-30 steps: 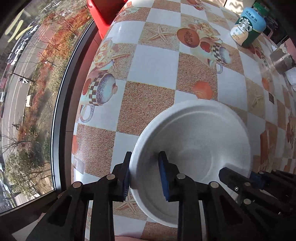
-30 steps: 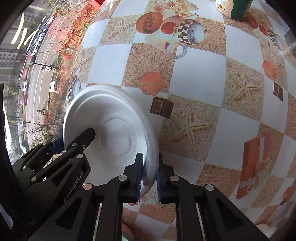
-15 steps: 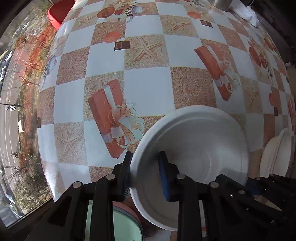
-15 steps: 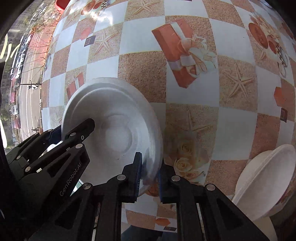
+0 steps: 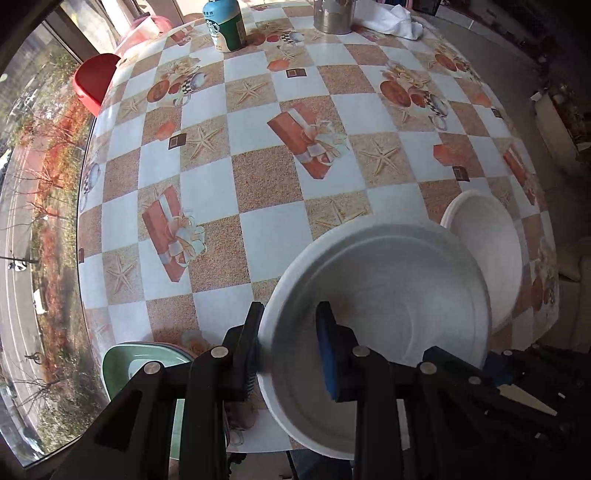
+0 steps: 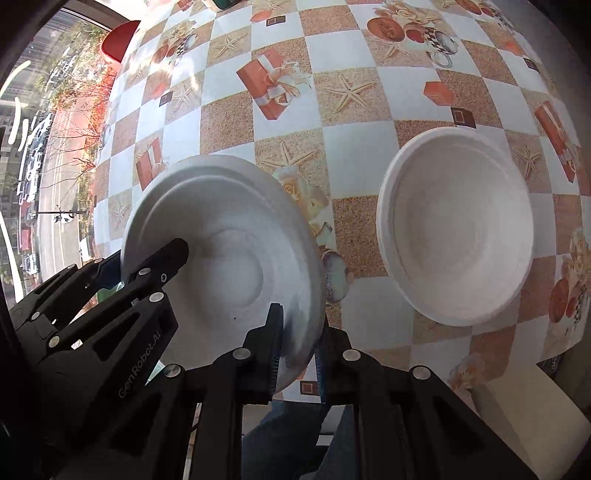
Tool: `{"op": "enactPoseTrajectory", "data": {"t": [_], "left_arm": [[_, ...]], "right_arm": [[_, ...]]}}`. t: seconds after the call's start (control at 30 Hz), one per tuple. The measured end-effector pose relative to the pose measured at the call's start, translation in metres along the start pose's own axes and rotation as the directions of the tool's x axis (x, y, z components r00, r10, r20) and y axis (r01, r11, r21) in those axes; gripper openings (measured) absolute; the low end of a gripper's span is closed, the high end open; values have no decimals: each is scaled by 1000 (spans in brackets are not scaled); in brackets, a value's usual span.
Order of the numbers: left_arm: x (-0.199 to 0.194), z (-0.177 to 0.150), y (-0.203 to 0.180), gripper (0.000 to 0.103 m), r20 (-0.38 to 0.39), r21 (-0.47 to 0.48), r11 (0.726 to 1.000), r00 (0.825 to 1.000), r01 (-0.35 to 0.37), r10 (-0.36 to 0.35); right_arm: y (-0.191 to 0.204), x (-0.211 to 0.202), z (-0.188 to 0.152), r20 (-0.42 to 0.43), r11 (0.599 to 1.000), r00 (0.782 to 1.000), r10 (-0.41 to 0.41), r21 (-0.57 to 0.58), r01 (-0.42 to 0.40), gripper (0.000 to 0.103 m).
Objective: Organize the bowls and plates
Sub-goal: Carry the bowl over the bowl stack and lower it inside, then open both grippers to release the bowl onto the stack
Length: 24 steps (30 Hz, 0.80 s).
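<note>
black left hand-held gripper (image 6: 162, 266), marked "genrobot.ai", and right hand-held gripper (image 6: 297, 343) both clamp one white bowl (image 6: 225, 258).

Two white bowls show: one (image 5: 388, 295) held up at its rim, the other (image 6: 458, 229) resting on the counter (image 5: 258, 229). There is one green dish (image 5: 129, 365), one bottle (image 5: 227, 26), one metal cup (image 5: 332, 16), one white cloth (image 5: 395, 20) and one red stool (image 5: 92, 83).
</note>
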<state>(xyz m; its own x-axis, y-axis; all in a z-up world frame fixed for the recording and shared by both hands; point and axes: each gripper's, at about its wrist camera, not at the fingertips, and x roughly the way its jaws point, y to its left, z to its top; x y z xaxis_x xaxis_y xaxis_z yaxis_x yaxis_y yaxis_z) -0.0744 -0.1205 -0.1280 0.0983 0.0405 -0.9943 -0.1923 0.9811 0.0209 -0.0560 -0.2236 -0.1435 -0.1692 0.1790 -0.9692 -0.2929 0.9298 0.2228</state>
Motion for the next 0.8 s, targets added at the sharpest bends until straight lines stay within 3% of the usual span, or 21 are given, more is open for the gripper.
{"op": "enactPoseTrajectory", "data": {"t": [0.27, 0.57, 0.63, 0.77, 0.8], "left_arm": [[-11, 15, -100, 31, 6, 62, 998, 1000, 14, -14], [13, 38, -133, 31, -23, 53, 998, 999, 40, -38], [19, 42, -136, 37, -33, 57, 998, 999, 32, -30], [15, 37, -127, 80, -21, 42, 999, 999, -30, 31], [13, 34, -123, 81, -19, 39, 999, 999, -27, 28]], "right_arm": [[-59, -26, -8, 43, 999, 999, -19, 52, 17, 18], [-117, -31, 11, 42, 996, 998, -40, 78, 37, 18], [-134, -33, 13, 43, 997, 998, -54, 61, 51, 18], [-151, -35, 20, 43, 997, 996, -74, 32, 72, 18], [-154, -35, 22, 40, 997, 997, -72, 35, 71, 19]]}}
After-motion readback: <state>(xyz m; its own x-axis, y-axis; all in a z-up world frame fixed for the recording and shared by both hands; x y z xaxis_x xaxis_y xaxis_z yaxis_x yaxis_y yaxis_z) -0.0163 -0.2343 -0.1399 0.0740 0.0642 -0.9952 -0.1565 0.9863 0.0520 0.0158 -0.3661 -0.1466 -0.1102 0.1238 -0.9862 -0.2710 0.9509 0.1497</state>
